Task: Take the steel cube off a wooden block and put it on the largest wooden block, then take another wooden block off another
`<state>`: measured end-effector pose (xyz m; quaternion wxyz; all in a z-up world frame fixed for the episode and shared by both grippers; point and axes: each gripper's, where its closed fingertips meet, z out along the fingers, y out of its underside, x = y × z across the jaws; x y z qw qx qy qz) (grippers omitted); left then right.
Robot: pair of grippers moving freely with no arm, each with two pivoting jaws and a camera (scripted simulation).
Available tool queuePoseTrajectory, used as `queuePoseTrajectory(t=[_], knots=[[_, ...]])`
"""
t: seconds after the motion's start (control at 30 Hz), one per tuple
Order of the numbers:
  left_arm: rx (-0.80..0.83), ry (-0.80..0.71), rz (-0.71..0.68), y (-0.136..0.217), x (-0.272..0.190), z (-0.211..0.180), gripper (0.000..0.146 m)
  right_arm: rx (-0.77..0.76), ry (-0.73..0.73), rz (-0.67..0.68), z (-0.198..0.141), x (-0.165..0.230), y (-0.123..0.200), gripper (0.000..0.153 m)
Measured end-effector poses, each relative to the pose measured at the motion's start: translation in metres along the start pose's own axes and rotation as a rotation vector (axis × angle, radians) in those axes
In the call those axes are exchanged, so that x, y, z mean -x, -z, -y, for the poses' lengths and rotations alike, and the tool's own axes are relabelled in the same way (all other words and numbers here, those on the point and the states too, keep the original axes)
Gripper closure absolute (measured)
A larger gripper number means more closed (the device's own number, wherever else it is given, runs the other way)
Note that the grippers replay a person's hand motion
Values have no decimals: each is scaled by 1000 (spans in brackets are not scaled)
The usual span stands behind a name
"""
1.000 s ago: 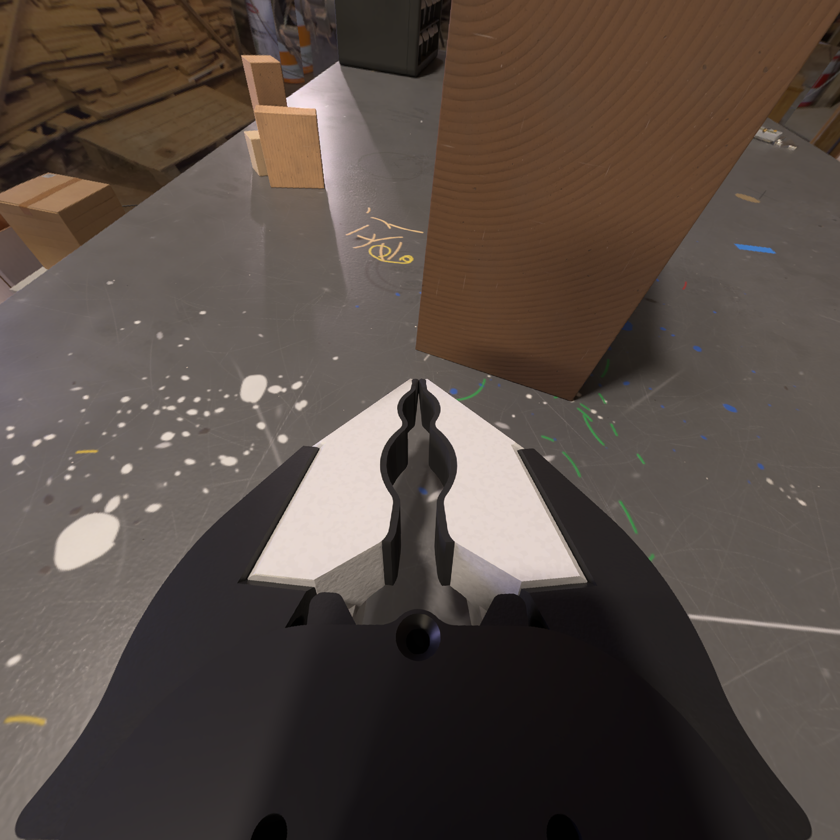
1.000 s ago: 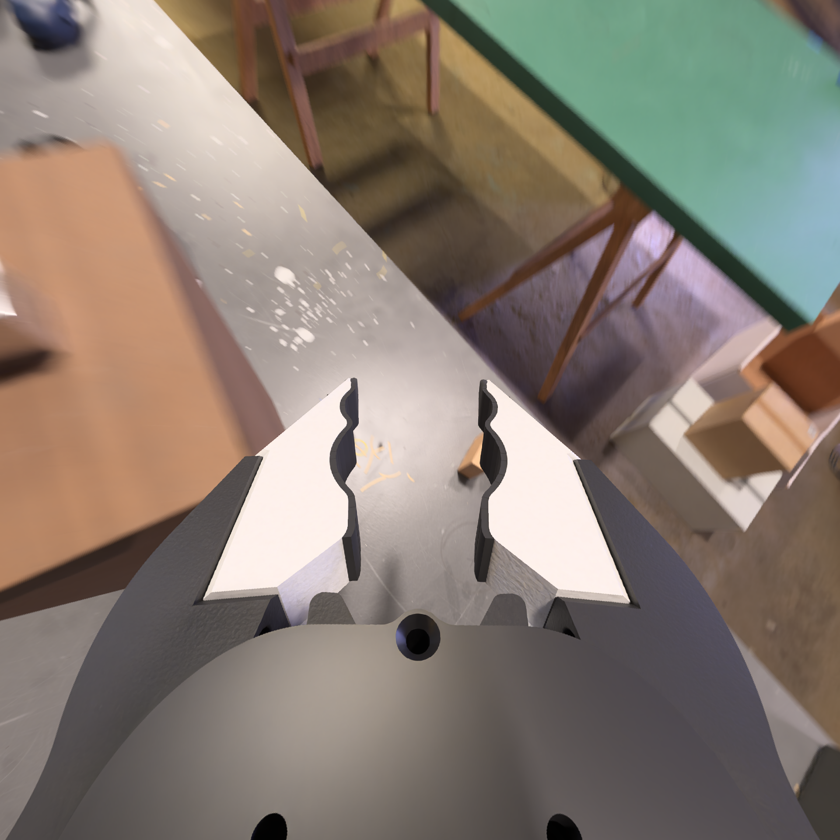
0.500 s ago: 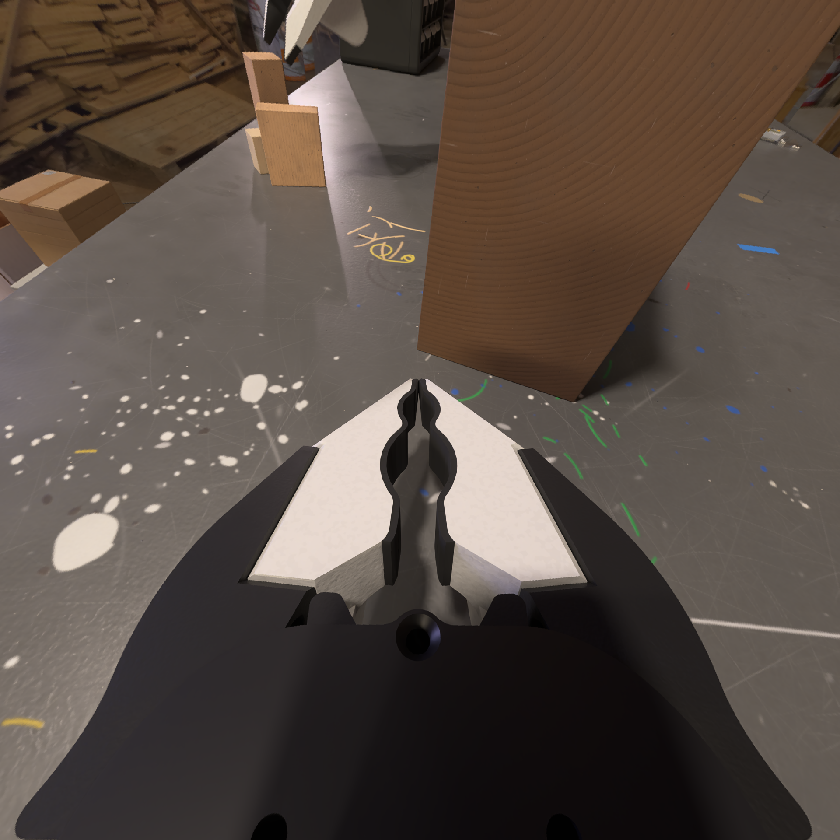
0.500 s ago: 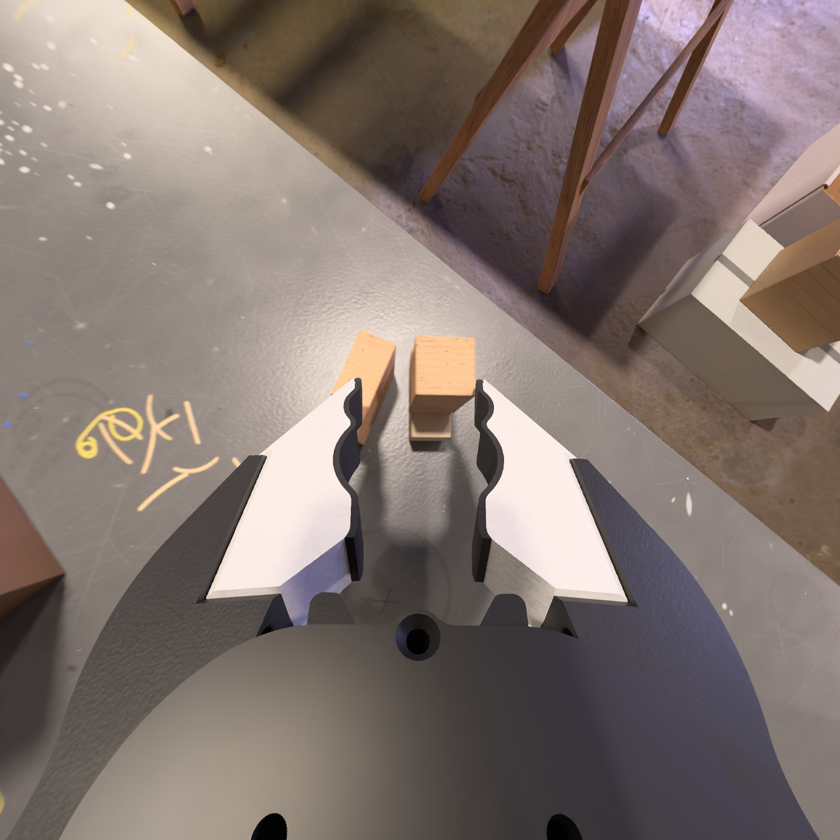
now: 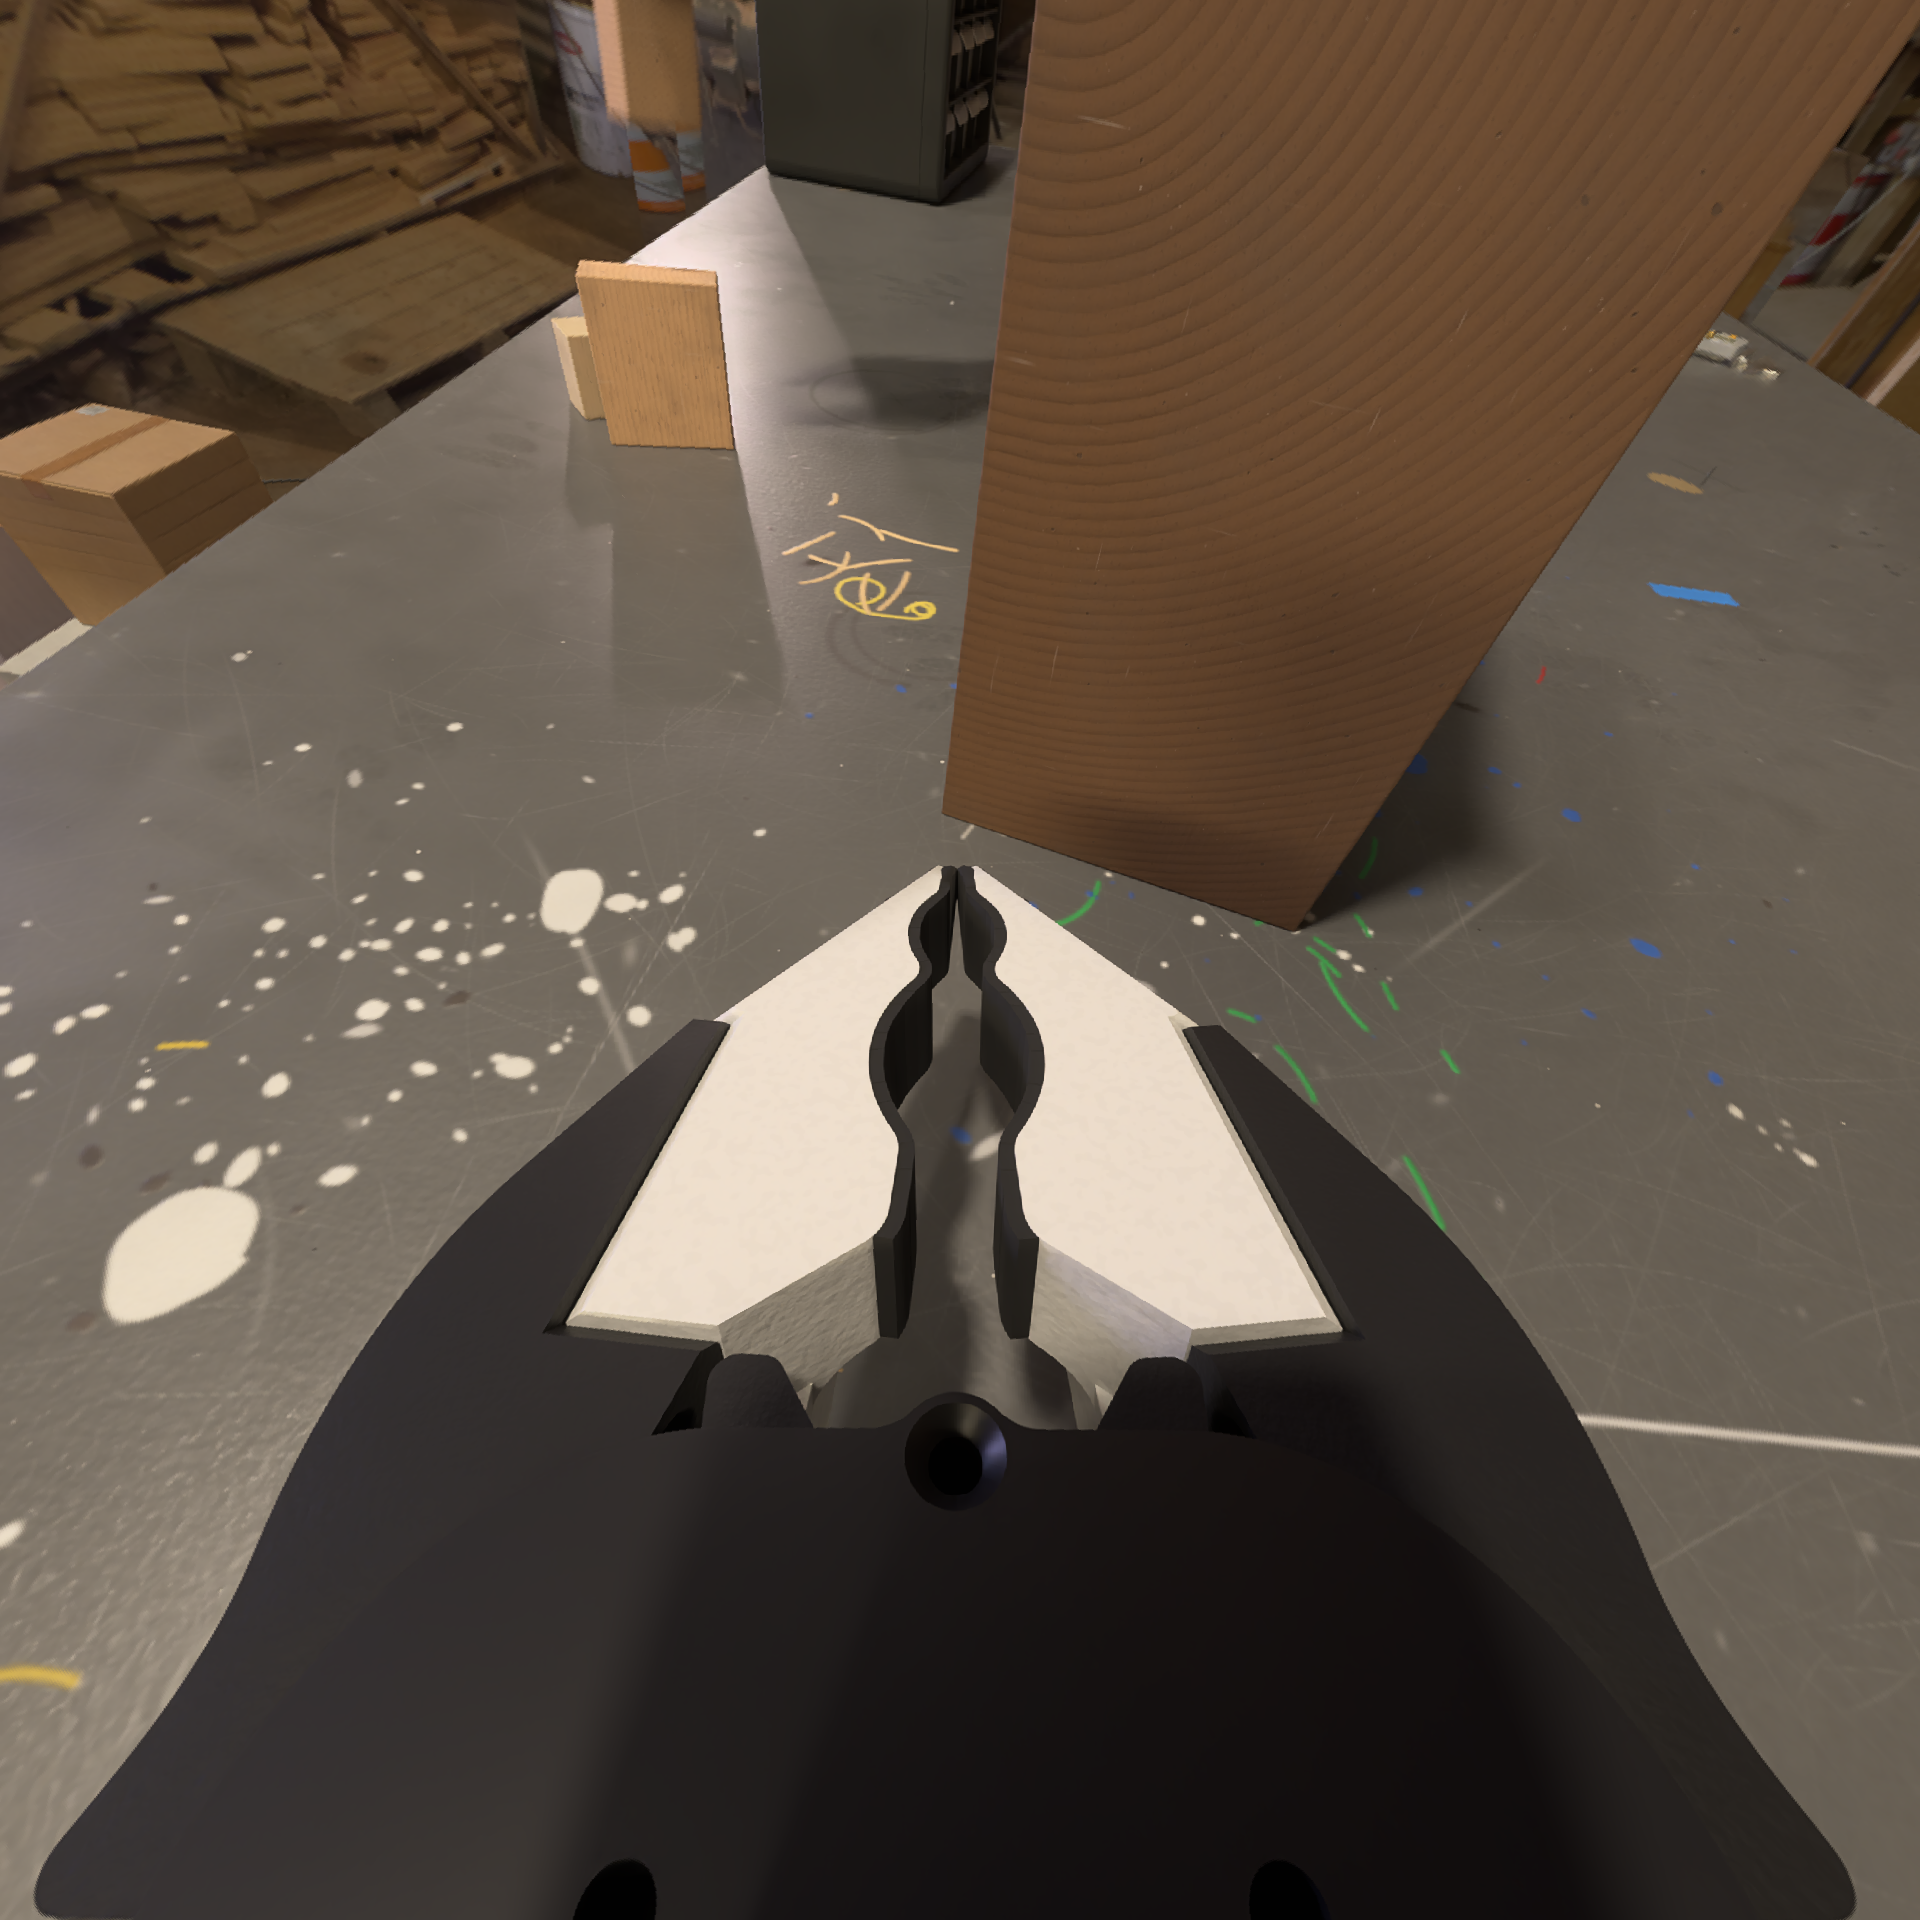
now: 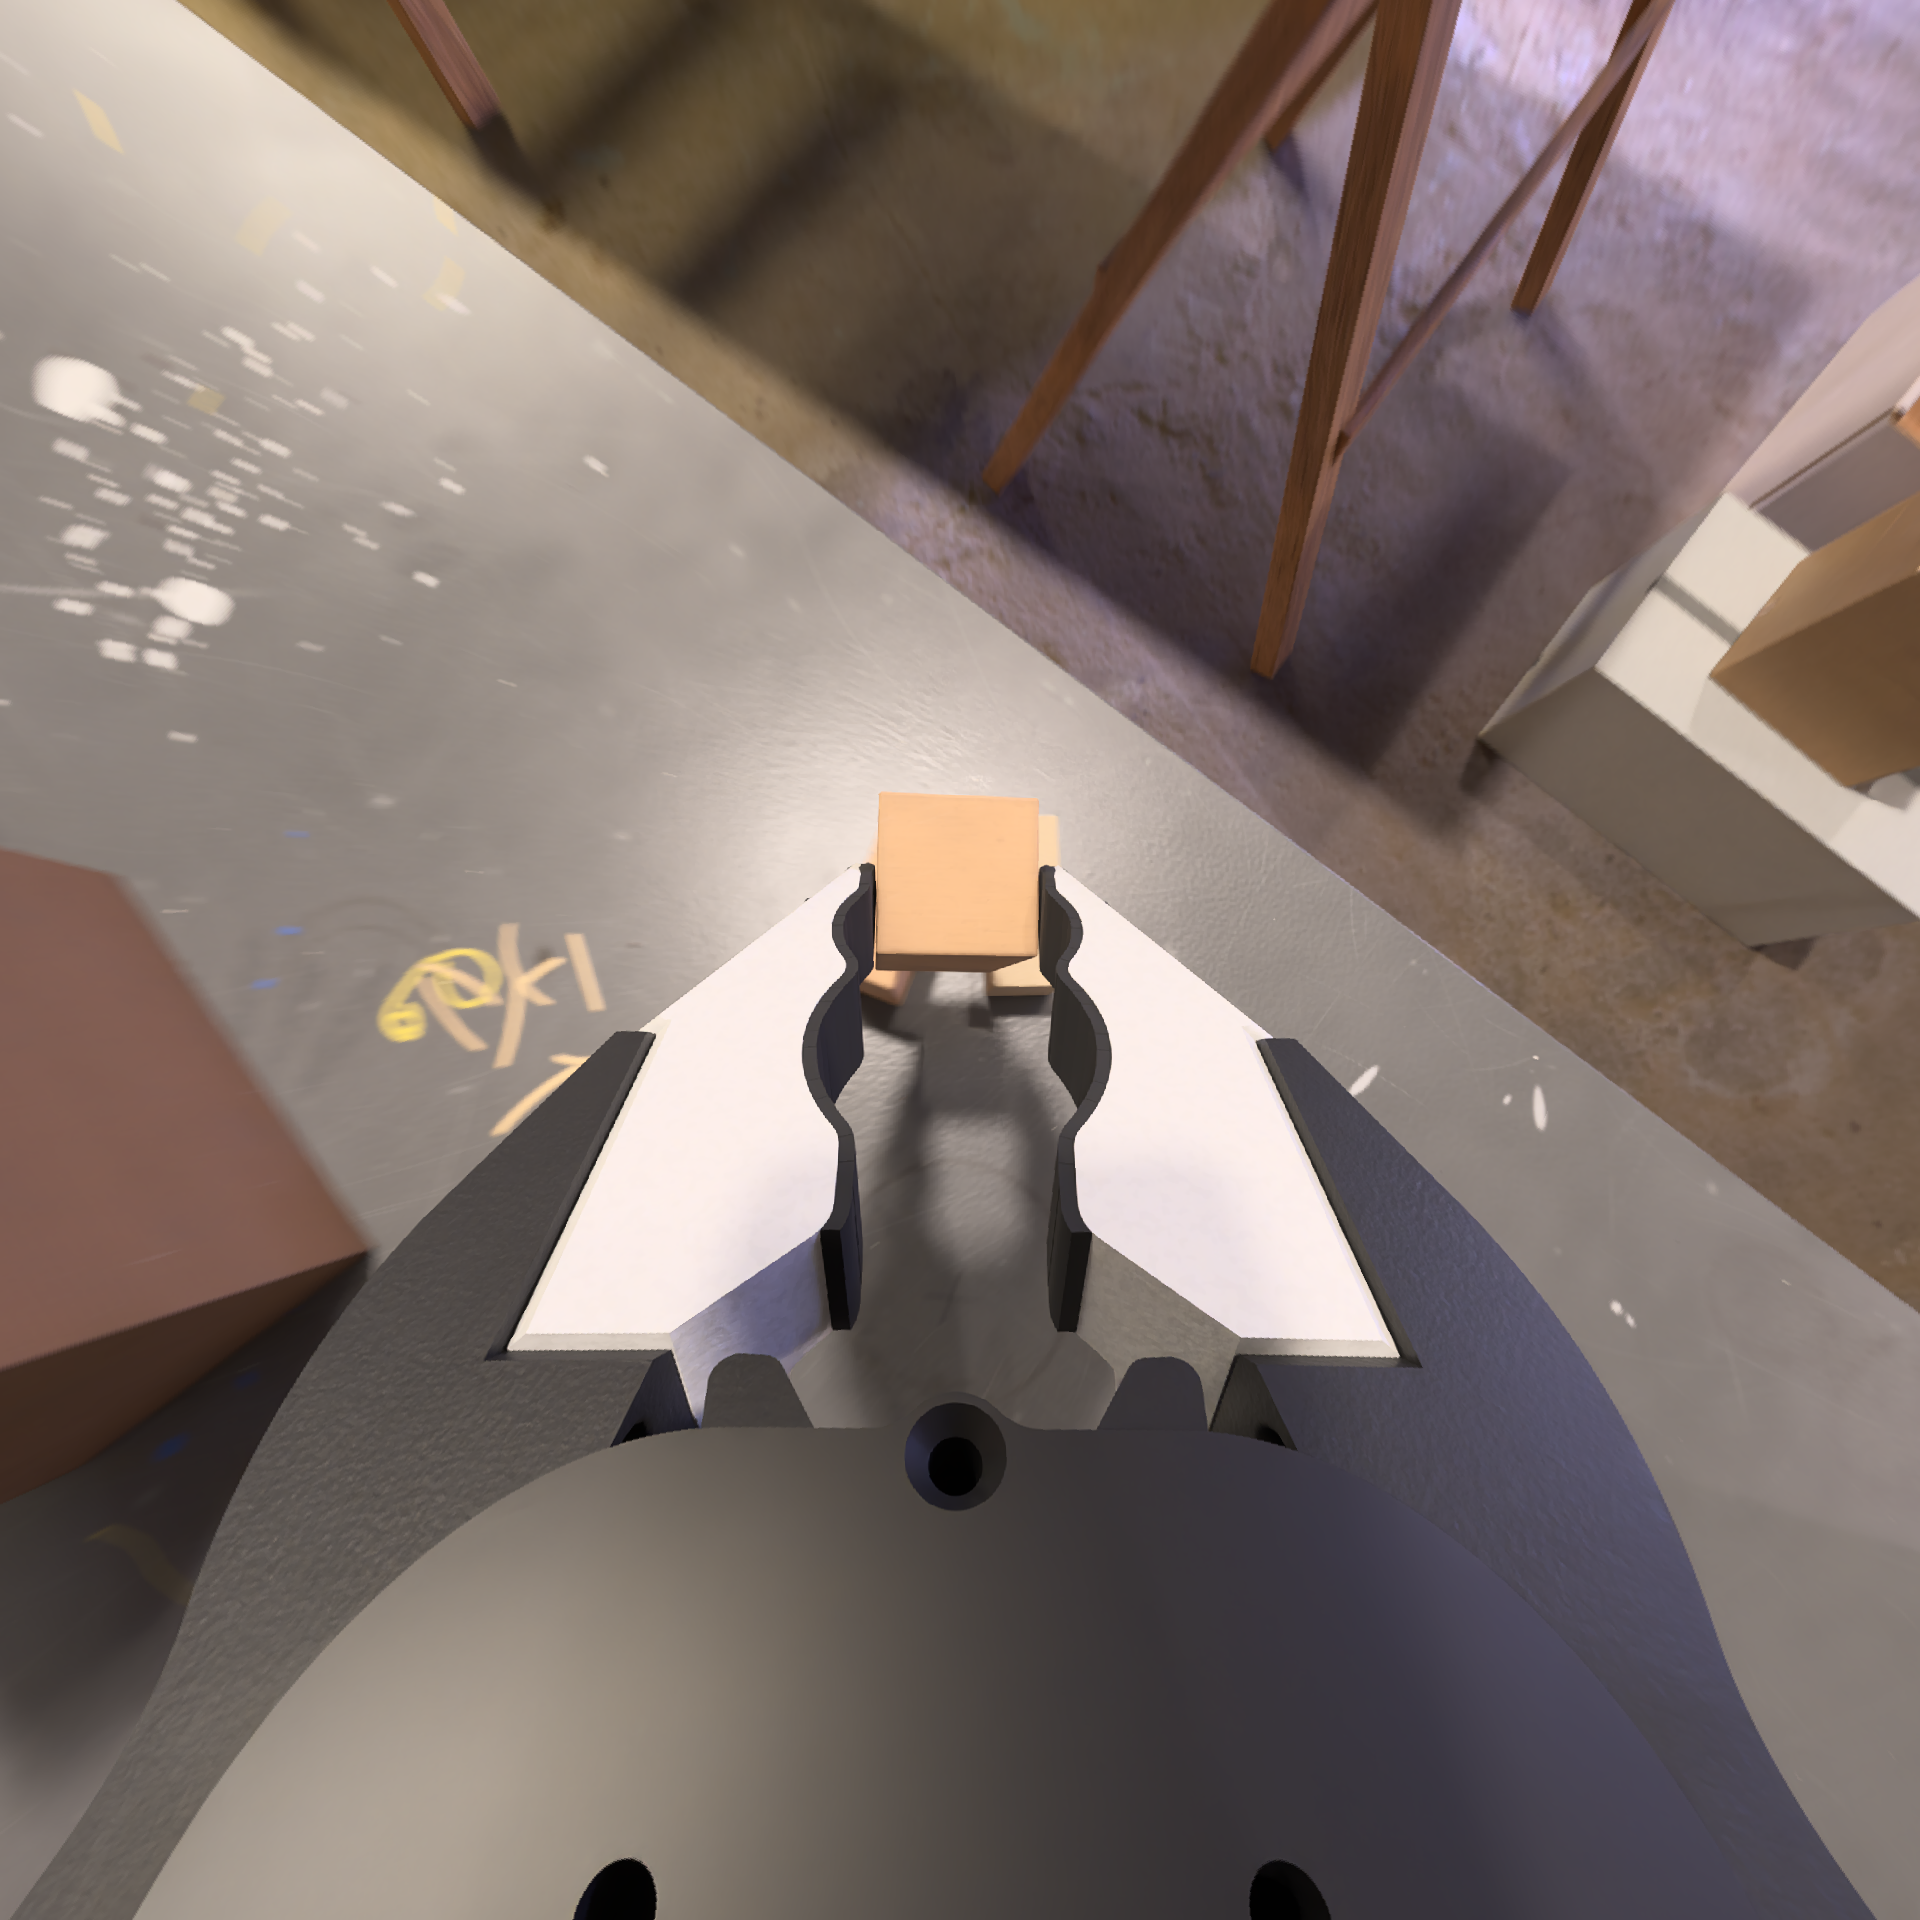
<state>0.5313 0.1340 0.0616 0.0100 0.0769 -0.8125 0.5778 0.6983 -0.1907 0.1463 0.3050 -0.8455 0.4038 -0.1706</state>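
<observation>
Right gripper (image 6: 956, 904) is closed on a small pale block (image 6: 957, 875), fingers (image 6: 743, 1091) pinching its two side faces at the tips. The block looks lifted clear. Below it, near the tabletop (image 6: 623, 748) edge, two more pale blocks show only partly: one (image 6: 1023, 977) under the right finger tip, another (image 6: 888, 985) just left of it. So the second step, taking one block off another, looks underway. In the left view the carried block (image 5: 649, 57) appears at the top, above a standing plank block (image 5: 657, 353) and a small block (image 5: 577, 366) touching behind it.

Left gripper (image 5: 957, 878) has fingers (image 5: 769, 1122) fully closed, tips touching, holding nothing, low over the tabletop just before the big brown block (image 5: 1299, 436). Likely parked out of the way.

Steel cube: not visible in either view; the big block's top is out of frame, so cannot tell whether it sits there.

Next: set the held block down on bare tabletop, away from the edge.
</observation>
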Motion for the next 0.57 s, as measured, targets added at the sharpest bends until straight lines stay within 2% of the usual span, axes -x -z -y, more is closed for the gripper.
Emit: queuePoseTrajectory(t=[0.13, 0.3, 0.43, 0.57], knots=[[-3, -2, -3, 0, -1, 1, 146, -71, 36, 25, 41, 47, 85, 122], [0, -5, 4, 0, -1, 1, 146, -121, 145, 54, 88, 127, 182, 122], [-1, -2, 8, 0, 0, 1, 146, -116, 237, 75, 114, 190, 231, 122], [-2, -1, 12, 0, 1, 0, 146, -102, 288, 101, 129, 235, 254, 122]])
